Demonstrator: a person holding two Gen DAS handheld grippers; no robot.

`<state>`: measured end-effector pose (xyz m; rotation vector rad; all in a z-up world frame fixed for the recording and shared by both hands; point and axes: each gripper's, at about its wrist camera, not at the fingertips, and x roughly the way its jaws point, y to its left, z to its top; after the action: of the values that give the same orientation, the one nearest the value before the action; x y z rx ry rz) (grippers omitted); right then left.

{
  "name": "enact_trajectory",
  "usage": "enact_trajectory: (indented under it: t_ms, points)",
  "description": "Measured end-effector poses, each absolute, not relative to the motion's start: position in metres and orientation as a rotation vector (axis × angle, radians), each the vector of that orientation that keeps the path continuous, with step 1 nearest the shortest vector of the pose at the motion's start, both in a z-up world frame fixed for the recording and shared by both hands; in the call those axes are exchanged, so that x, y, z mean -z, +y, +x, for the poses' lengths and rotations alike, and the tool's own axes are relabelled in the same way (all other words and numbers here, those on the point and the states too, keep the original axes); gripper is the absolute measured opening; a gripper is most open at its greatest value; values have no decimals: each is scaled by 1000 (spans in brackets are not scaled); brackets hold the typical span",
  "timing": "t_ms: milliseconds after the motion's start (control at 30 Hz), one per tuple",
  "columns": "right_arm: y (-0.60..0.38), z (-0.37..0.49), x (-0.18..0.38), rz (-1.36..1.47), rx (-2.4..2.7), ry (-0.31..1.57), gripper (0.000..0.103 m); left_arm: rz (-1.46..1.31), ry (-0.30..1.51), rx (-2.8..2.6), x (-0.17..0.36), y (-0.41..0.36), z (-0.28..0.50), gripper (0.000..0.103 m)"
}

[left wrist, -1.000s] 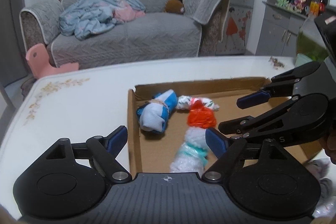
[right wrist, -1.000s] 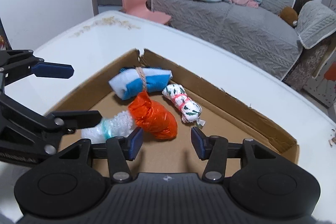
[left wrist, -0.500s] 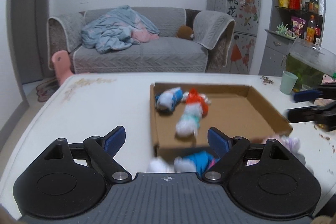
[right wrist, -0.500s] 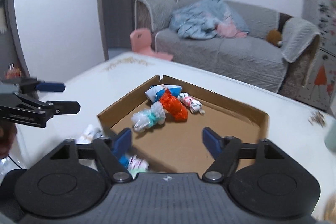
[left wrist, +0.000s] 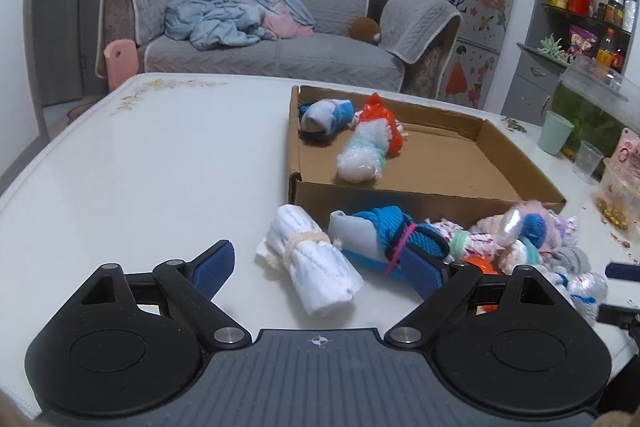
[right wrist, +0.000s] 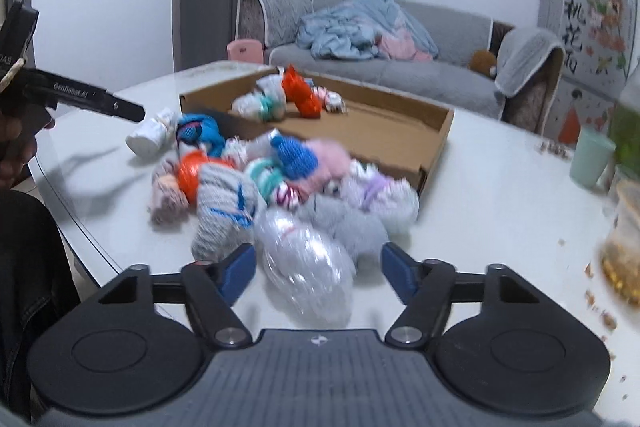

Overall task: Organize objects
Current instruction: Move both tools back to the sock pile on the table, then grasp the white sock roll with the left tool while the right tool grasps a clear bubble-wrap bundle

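A shallow cardboard box [left wrist: 400, 195] lies on the white table and holds a blue-white sock roll [left wrist: 326, 115], an orange bundle [left wrist: 376, 111] and a white-teal bundle [left wrist: 366, 151]. In front of the box sits a pile of rolled bundles [right wrist: 280, 167]. My left gripper [left wrist: 318, 269] hovers low with its jaws opening. A white sock roll [left wrist: 316, 267] lies between its fingers, untouched, and a blue roll [left wrist: 384, 231] is beside the right pad. My right gripper [right wrist: 320, 273] is closing around a clear plastic-wrapped bundle [right wrist: 304, 259], and its pads do not press on it.
A green cup [left wrist: 556, 133], a clear cup [left wrist: 588, 159] and a snack container [right wrist: 624, 259] stand at the table's right side, with crumbs scattered near them. The left gripper's finger [right wrist: 100, 103] reaches in from the left of the right wrist view. A grey sofa [left wrist: 280, 55] stands beyond the table.
Both grippers drew back from over the box to the pile in front of it. The left jaws widened. The clear bundle now lies between the right fingers.
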<state>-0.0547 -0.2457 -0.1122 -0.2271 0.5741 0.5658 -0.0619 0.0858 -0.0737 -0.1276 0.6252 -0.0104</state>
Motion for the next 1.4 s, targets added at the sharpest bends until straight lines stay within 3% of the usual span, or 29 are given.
enact_trajectory:
  t_ms: [67,167,333,467,567,867,1033,1167,1233,1300,1400]
  points:
    - [-244,-49,116,-228,-561,589,57,-138,644,-5,80,86,-52,95]
    - [-240,-55,120,-242,-583,627,45,-118,668,-30,86,89,-41,95]
    - [-238,-78,115,-263,-647,606,45,-75,680,-84,88,104,-50,96]
    - [-243,-72,117,-252,-624,587,54,-64,677,-101,85,110,-54,96]
    - [-243,-60,126,-259,-603,608,54,-41,674,-85,84,107,-51,97]
    - [-245,-54,133,-249,-621,630,50,11,702,-74,95,100,-30,96]
    - [-246,-56,133,-244,-639,616,50,15,707,-52,102,99,-24,90]
    - [-245,-56,132,-234,-659,619,43,5,703,-57,106,102,-21,88]
    - [-245,-56,132,-224,-668,620,36,3,692,-52,106,103,-21,81]
    - [-246,-57,132,-221,-672,617,32,3,678,-32,104,103,-21,49]
    - [-250,-61,132,-206,-663,607,29,12,678,-27,102,103,-24,44]
